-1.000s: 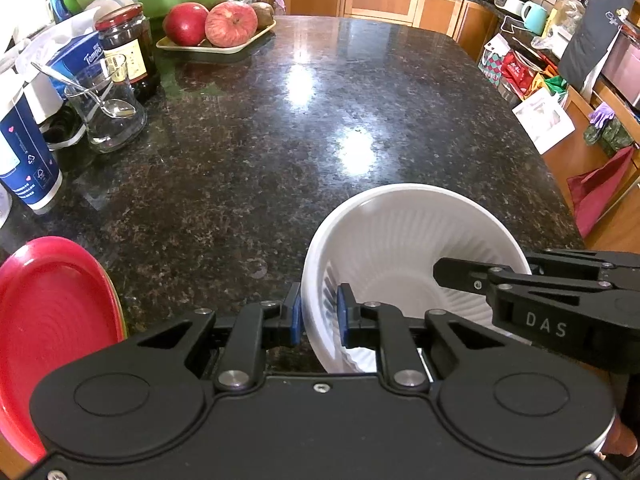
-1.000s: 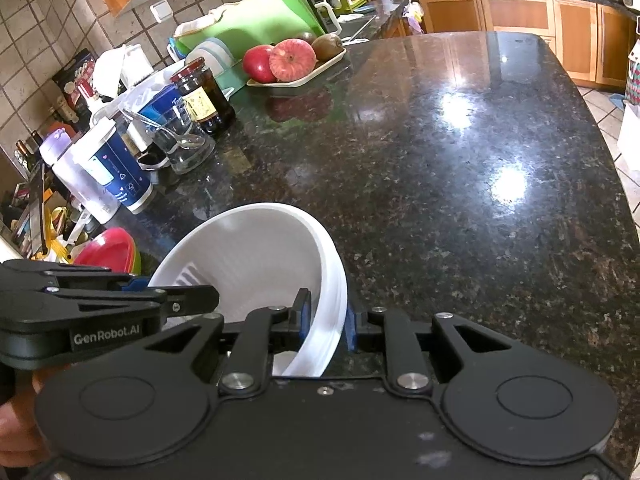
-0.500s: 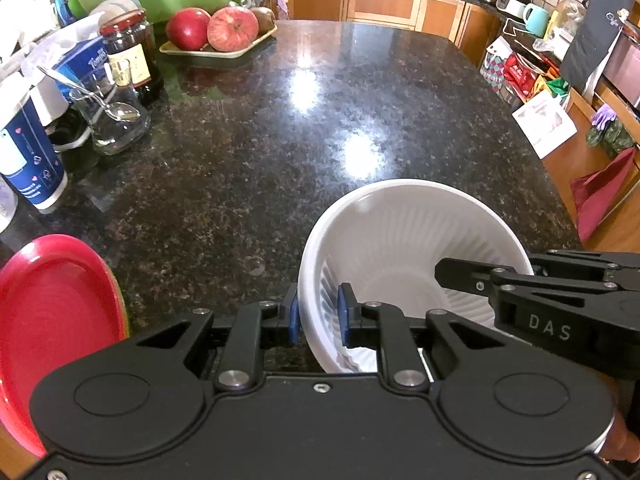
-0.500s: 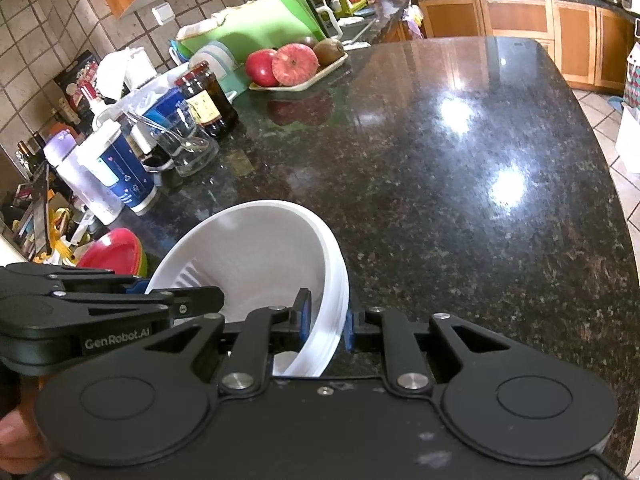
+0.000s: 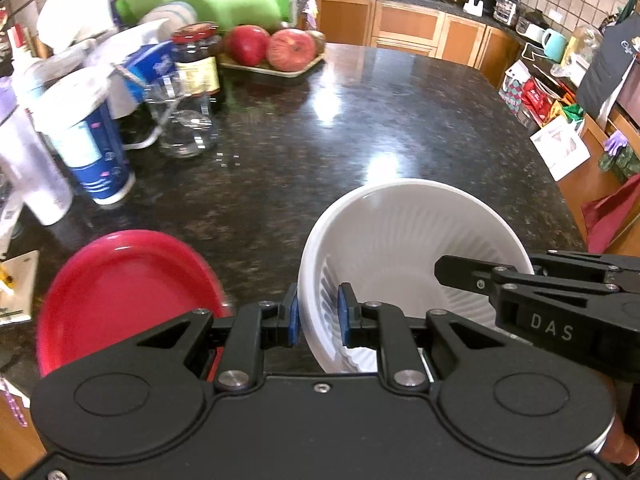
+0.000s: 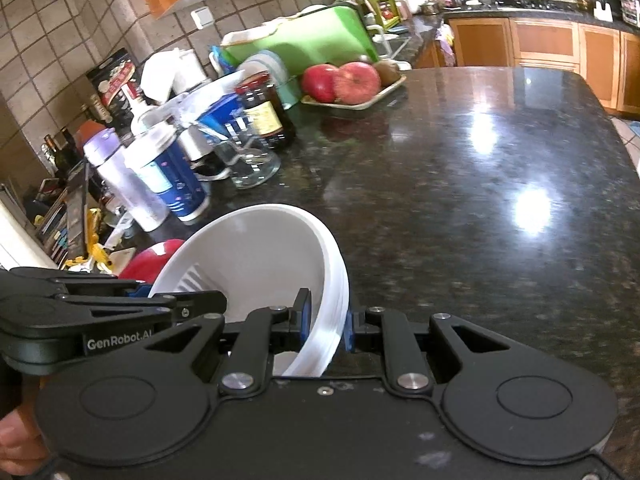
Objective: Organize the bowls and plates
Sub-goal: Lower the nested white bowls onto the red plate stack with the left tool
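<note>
I clamp my left gripper (image 5: pixel 318 315) and right gripper (image 6: pixel 325 320) on opposite rims of the white bowl (image 5: pixel 404 240), steadying it above the counter (image 5: pixel 320 128), red plate (image 5: pixel 120 292) at nine o'clock.

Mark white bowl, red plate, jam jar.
white bowl (image 5: pixel 404 240): left wrist view, ribbed inner wall.
red plate (image 5: pixel 124 292): left wrist view, plate's face.
jam jar (image 6: pixel 264 114): right wrist view, label.

**Count of items on the counter**

One white ribbed bowl (image 5: pixel 404 248), lower centre. One red plate (image 5: pixel 120 292), lower left. Two red apples (image 5: pixel 268 46) on one tray (image 5: pixel 272 72), upper centre. One dark jar (image 5: pixel 196 60), one clear glass mug (image 5: pixel 180 124) and one blue-and-white tumbler (image 5: pixel 84 136), upper left. Two grippers: left (image 5: pixel 318 316), right (image 6: pixel 326 320).
</note>
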`<state>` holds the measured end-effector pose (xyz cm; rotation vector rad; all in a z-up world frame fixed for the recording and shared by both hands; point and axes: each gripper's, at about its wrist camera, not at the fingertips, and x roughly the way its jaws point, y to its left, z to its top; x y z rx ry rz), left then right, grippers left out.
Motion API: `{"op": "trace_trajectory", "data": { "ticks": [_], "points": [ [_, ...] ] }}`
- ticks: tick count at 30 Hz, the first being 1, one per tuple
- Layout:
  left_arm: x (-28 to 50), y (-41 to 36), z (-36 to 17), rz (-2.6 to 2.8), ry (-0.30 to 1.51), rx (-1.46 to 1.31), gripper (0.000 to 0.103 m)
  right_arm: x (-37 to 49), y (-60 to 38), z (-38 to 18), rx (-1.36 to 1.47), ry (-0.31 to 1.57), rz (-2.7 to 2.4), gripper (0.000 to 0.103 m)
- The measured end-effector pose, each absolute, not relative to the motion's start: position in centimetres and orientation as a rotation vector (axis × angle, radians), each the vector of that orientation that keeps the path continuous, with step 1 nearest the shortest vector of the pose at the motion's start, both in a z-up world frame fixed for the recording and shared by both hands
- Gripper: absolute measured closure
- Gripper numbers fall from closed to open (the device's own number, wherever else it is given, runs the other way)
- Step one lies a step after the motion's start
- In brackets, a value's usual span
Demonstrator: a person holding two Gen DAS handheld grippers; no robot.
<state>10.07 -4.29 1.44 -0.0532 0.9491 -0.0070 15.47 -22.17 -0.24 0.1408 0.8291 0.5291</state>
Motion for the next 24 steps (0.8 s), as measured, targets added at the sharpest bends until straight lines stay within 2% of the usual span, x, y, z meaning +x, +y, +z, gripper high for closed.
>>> {"op": "trace_trajectory", "data": {
  "ticks": [13, 24],
  "points": [
    [7.3, 6.5, 2.0, -0.031, 0.934, -0.001, 0.078, 12.2, -9.4, -0.1, 0.156, 0.822, 0.506, 0.085],
    [7.2, 11.4, 0.6, -0.101, 0.962, 0.030, 0.078, 10.4, -3.7, -2.0, 0.184, 0.860, 0.397, 0.085]
  ]
}}
